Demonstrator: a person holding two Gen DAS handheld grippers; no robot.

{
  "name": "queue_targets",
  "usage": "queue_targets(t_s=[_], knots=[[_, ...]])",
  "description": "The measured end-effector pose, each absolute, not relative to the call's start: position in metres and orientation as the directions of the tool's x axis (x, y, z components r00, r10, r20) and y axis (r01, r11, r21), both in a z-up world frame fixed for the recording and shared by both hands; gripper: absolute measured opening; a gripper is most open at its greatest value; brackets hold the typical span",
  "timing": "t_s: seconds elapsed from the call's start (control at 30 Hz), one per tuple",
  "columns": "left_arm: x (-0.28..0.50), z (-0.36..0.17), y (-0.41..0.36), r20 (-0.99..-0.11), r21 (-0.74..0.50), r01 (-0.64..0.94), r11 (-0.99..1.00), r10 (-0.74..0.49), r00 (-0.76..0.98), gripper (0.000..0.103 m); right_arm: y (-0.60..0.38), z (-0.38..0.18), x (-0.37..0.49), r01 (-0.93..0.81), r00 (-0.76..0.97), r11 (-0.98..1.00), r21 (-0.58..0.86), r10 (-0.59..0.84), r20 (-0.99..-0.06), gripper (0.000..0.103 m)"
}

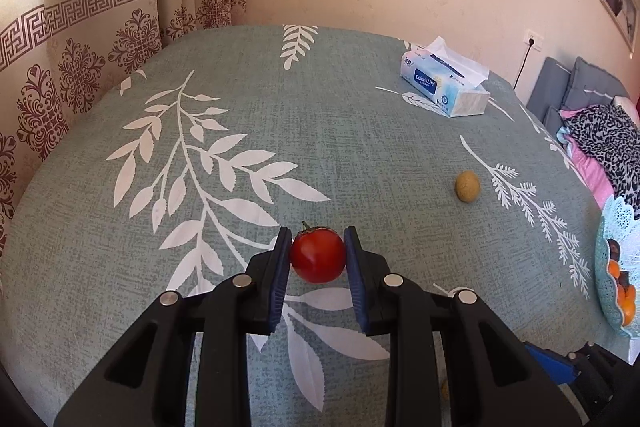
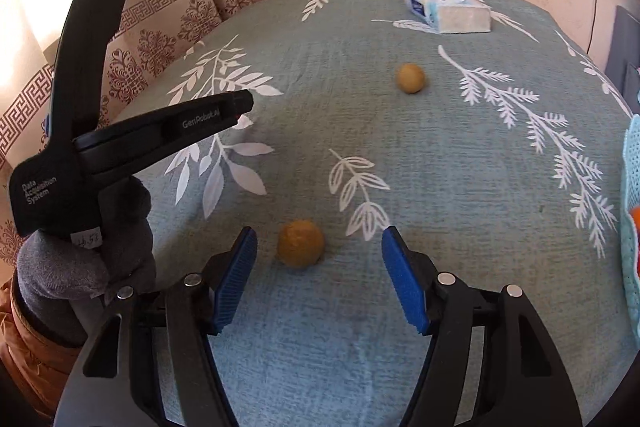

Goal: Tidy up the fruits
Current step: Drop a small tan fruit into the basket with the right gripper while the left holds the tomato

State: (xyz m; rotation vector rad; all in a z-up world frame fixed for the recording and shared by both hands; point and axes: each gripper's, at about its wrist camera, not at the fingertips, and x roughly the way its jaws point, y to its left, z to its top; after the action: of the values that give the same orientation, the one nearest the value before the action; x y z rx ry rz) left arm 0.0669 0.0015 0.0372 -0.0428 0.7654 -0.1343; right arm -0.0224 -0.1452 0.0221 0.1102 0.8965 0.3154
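Observation:
A red tomato [image 1: 318, 259] sits between the blue pads of my left gripper [image 1: 318, 233], which is shut on it just above the teal leaf-print tablecloth [image 1: 248, 131]. In the right wrist view my right gripper [image 2: 320, 233] stands open around a tan round fruit [image 2: 301, 243] that lies on the cloth; the pads are apart from it on both sides, the left one nearer. A second tan round fruit [image 2: 410, 78] [image 1: 467, 186] lies farther back. A light blue lacy basket [image 1: 608, 291] holding orange fruits stands at the table's right edge.
A tissue box [image 1: 444, 83] [image 2: 448, 9] lies at the back right of the table. The left gripper's black body [image 2: 160, 131] and a grey-gloved hand [image 2: 80, 259] fill the left of the right wrist view. Curtains hang behind the table, with a bed at the far right.

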Motion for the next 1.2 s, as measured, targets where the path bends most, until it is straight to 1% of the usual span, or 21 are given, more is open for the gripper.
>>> queue_targets(t_s=[0.03, 0.07, 0.1, 0.17, 0.23, 0.27, 0.47, 0.67, 0.93, 1.2], knots=[[0.067, 0.037, 0.002, -0.687, -0.088, 0.106, 0.99, -0.138, 0.713, 0.027, -0.141, 0.019, -0.02, -0.233, 0.571, 0.947, 0.22, 0.317, -0.757, 0.053], [0.066, 0.037, 0.002, -0.687, -0.088, 0.107, 0.99, -0.138, 0.713, 0.027, -0.137, 0.017, -0.017, -0.241, 0.561, 0.946, 0.218, 0.319, -0.763, 0.05], [0.066, 0.037, 0.002, -0.687, -0.088, 0.109, 0.99, -0.14, 0.713, 0.027, -0.134, 0.014, -0.015, -0.243, 0.554, 0.946, 0.214, 0.316, -0.77, 0.045], [0.065, 0.037, 0.002, -0.687, -0.09, 0.114, 0.989, -0.145, 0.712, 0.027, -0.133, 0.013, -0.014, -0.239, 0.563, 0.952, 0.19, 0.295, -0.772, 0.04], [0.064, 0.037, 0.001, -0.687, -0.089, 0.117, 0.989, -0.146, 0.712, 0.027, -0.134, 0.014, -0.015, -0.239, 0.565, 0.952, 0.191, 0.297, -0.77, 0.029], [0.063, 0.037, 0.0, -0.687, -0.088, 0.119, 0.989, -0.147, 0.712, 0.027, -0.136, 0.015, -0.016, -0.237, 0.565, 0.952, 0.196, 0.299, -0.769, 0.027], [0.055, 0.04, -0.013, -0.674, -0.04, 0.141, 0.989, -0.131, 0.727, 0.027, -0.162, 0.029, -0.027, -0.188, 0.614, 0.959, 0.211, 0.282, -0.737, 0.027], [0.042, 0.045, -0.037, -0.661, 0.011, 0.191, 0.982, -0.136, 0.738, 0.027, -0.209, 0.047, -0.042, -0.087, 0.677, 0.974, 0.208, 0.211, -0.705, 0.027], [0.023, 0.049, -0.074, -0.656, 0.04, 0.278, 0.96, -0.185, 0.732, 0.027, -0.282, 0.063, -0.065, 0.078, 0.737, 0.973, 0.217, 0.091, -0.67, 0.027], [0.012, 0.052, -0.109, -0.659, 0.065, 0.348, 0.935, -0.222, 0.719, 0.027, -0.331, 0.07, -0.082, 0.177, 0.766, 0.956, 0.234, 0.015, -0.642, 0.027]])
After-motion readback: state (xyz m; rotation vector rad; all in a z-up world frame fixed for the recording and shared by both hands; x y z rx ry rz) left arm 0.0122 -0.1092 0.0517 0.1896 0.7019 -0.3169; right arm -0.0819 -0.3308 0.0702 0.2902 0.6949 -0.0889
